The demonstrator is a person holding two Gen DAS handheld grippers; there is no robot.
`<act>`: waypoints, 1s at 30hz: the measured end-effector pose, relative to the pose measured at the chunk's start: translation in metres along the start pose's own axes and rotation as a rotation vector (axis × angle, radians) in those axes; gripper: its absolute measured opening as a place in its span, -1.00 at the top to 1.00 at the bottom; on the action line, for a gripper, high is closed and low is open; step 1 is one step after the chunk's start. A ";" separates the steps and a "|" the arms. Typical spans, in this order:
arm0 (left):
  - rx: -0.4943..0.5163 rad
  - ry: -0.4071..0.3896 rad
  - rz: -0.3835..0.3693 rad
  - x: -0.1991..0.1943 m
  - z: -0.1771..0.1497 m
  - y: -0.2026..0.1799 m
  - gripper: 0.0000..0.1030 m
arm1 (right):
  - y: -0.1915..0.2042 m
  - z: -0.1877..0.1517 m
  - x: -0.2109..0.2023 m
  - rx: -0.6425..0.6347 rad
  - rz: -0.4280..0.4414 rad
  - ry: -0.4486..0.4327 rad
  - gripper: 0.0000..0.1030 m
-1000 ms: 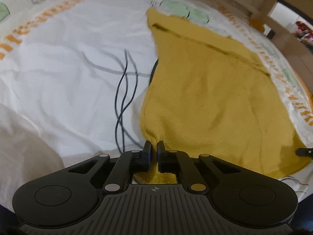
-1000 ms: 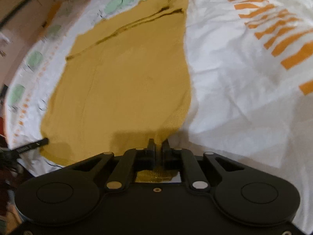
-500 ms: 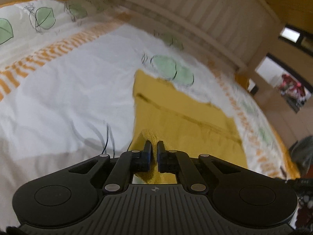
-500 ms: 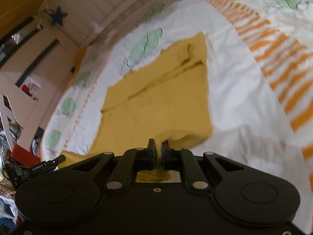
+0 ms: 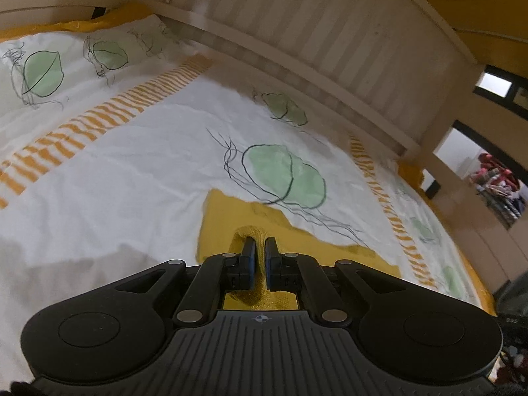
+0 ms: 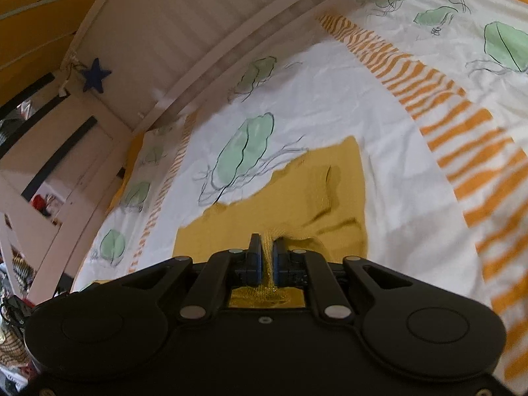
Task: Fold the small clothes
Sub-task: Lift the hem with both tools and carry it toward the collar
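A mustard-yellow knit garment (image 5: 227, 217) (image 6: 316, 198) lies on a white bedspread. My left gripper (image 5: 258, 246) is shut on a bunched corner of its near edge, lifted above the bed. My right gripper (image 6: 266, 244) is shut on the other near corner, also raised. Only the far strip of the garment shows past each gripper; the rest hangs hidden under the gripper bodies. In the right wrist view a dark seam fold (image 6: 328, 178) runs near the far right corner.
The bedspread (image 5: 138, 165) (image 6: 330, 99) has green leaf prints and orange striped bands. A slatted wooden bed rail (image 5: 297, 43) (image 6: 184, 33) runs along the far side. A doorway and cluttered room lie beyond the bed's end (image 5: 495, 178) (image 6: 43, 198).
Both grippers rose and carried the garment's near edge forward toward its far edge. The views tilted up: far less yellow fabric shows, and the bed rail and wall came into view.
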State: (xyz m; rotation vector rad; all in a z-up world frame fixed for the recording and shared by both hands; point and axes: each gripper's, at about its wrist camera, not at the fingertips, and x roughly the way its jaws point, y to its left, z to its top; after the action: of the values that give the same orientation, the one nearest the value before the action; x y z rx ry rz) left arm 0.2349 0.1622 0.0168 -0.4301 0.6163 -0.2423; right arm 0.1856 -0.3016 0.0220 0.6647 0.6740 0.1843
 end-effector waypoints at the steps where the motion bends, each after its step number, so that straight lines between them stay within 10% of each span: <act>1: -0.001 0.003 -0.002 0.005 0.003 0.002 0.90 | -0.002 0.005 0.006 0.003 0.001 0.000 0.73; 30: -0.067 0.122 0.100 0.174 0.029 0.039 0.85 | -0.059 0.059 0.158 0.044 -0.145 0.015 0.68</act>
State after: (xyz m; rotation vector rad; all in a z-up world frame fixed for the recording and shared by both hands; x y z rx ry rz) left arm 0.3940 0.1462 -0.0680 -0.4500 0.7650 -0.1533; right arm 0.3425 -0.3200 -0.0624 0.6542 0.7395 0.0400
